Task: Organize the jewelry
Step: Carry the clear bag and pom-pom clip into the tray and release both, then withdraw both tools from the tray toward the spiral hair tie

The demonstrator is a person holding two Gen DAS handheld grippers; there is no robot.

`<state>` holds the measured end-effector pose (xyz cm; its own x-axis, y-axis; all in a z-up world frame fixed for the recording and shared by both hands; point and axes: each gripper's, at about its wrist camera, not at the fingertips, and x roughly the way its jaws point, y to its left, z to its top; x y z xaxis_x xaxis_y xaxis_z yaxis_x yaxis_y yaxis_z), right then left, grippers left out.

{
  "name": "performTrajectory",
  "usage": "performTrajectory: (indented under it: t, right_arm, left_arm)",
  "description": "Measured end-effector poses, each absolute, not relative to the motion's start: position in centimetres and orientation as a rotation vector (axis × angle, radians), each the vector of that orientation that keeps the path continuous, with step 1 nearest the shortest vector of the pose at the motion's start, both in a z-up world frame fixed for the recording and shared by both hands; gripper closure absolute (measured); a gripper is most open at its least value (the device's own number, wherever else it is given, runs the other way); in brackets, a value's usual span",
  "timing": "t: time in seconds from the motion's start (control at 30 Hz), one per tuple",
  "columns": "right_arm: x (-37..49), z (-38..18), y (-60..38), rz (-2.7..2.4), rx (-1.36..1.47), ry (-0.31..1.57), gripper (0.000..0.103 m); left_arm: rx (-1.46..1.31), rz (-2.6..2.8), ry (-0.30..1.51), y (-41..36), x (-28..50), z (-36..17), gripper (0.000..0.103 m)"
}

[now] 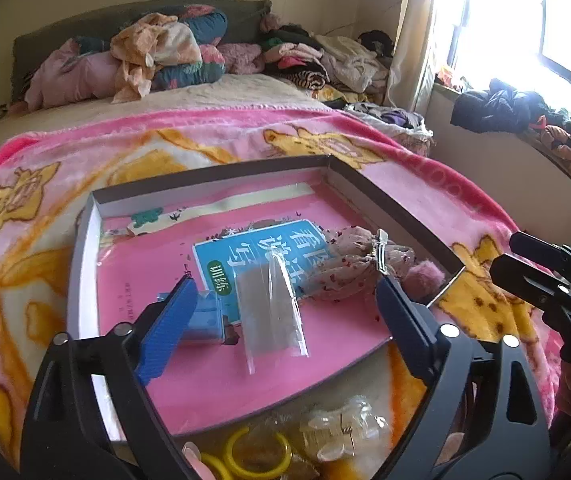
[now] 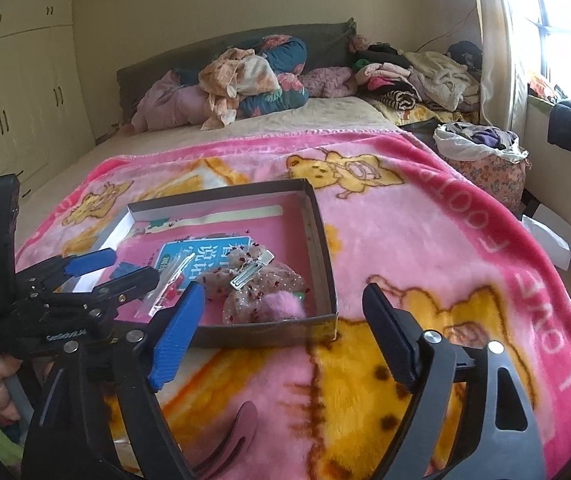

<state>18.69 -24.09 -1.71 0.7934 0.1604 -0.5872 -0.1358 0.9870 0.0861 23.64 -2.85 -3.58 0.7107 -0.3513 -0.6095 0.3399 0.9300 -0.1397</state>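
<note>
Both tongs stand released with nothing between the pads: my left tongs (image 1: 285, 300) hang over the near part of the box (image 1: 213, 174), my right tongs (image 2: 281, 320) over the pink blanket (image 2: 465, 240) just right of the box's near corner. No earlier look to compare.

Count inside the box, which lies on the blanket on the bed:
- one clear plastic sleeve (image 1: 271, 304), flat on the pink lining, overlapping the teal booklet (image 1: 253, 248);
- one sheer spotted bow (image 1: 349, 264) with one silver clip (image 1: 381, 250) across it, by the right wall;
- one pink pom-pom (image 1: 425, 274) in the near right corner, touching the bow;
- one blue item (image 1: 205, 316) behind my left blue pad, mostly hidden, type unclear.

Outside the box, near edge, left view: two yellow rings (image 1: 253, 452) and one clear claw clip (image 1: 341, 428), all partly cut off by the tongs frame. One mauve curved clip (image 2: 241, 428) lies on the blanket below my right tongs, its lower end hidden.

Small dark-red specks are scattered round the bow; too small to identify.
</note>
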Motion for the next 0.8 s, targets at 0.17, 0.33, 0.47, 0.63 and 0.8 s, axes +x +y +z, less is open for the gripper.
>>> performTrajectory:
  t: [0.17,0.33,0.47,0.63,0.8]
  right_arm:
    - [17.2,-0.9,-23.8,0.153,0.037,0.615,0.02]
    - [15.7,-0.1,-23.4,0.159,0.031,0.599,0.019]
    - [14.6,0.3,-23.0,0.165,0.022,0.591,0.019]
    - [13.0,0.7,-22.7,0.176,0.016,0.579,0.019]
    - [11.6,1.0,-22.6,0.185,0.015,0.572,0.019]
  left_arm:
    - [-0.017,-0.377,0.648,-2.4,22.4,-2.8,0.014]
    - [-0.021,-0.37,0.617,-2.0,21.0,-2.1,0.013]
    - [-0.025,-0.36,0.595,-1.5,19.9,-1.6,0.013]
    - [-0.031,-0.341,0.567,-0.8,18.6,-0.9,0.013]
    - [-0.024,-0.336,0.544,-0.1,17.0,-0.5,0.013]
